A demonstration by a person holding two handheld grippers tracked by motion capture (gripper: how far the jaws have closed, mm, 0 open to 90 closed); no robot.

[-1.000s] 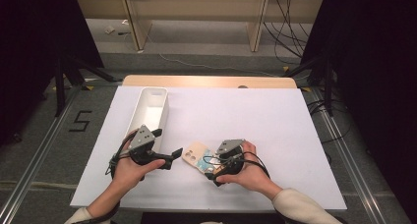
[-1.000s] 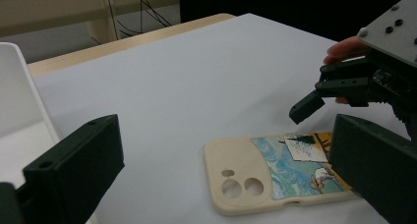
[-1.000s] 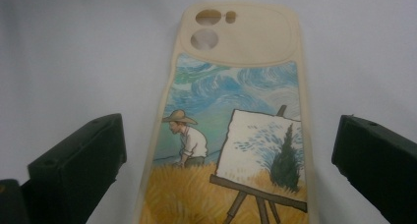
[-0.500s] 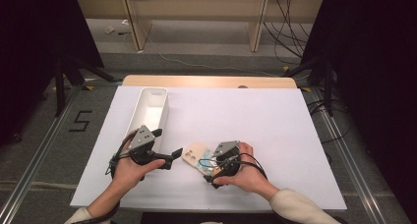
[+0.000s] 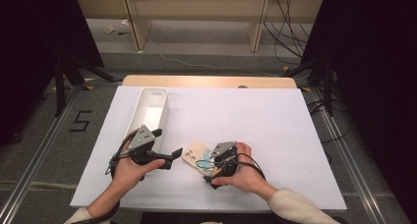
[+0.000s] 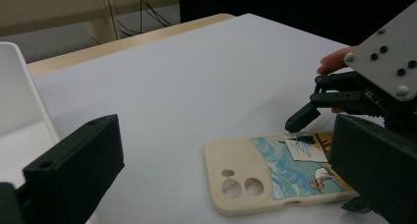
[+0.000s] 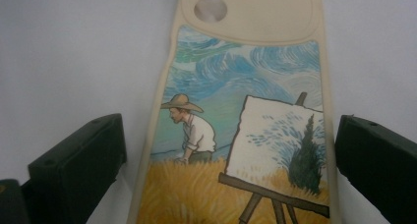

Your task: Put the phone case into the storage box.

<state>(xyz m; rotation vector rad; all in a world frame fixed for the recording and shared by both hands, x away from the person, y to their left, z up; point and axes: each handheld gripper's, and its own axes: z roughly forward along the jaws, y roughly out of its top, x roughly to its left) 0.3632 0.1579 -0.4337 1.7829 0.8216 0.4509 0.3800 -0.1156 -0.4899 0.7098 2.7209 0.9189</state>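
From the high view, a cream phone case [image 5: 195, 154] lies flat on the white table [image 5: 275, 130], near the front edge, between the two hands. The left gripper [image 5: 173, 154] sits just left of it, jaws apart, holding nothing. The right gripper [image 5: 210, 166] hangs over the case's near end; from up here its jaws are hard to read. A long white tray [image 5: 150, 111] stands at the left of the table.

Over to the left gripper view: its black jaws spread wide, and the phone case [image 6: 275, 172] lies ahead, camera holes toward us, painted side up. The right gripper [image 6: 302, 130] reaches over the picture end.

Now the right gripper view: the jaws stand wide apart, one either side of the phone case [image 7: 236, 126], neither touching it. The painted man in a hat and the easel are plainly on show.
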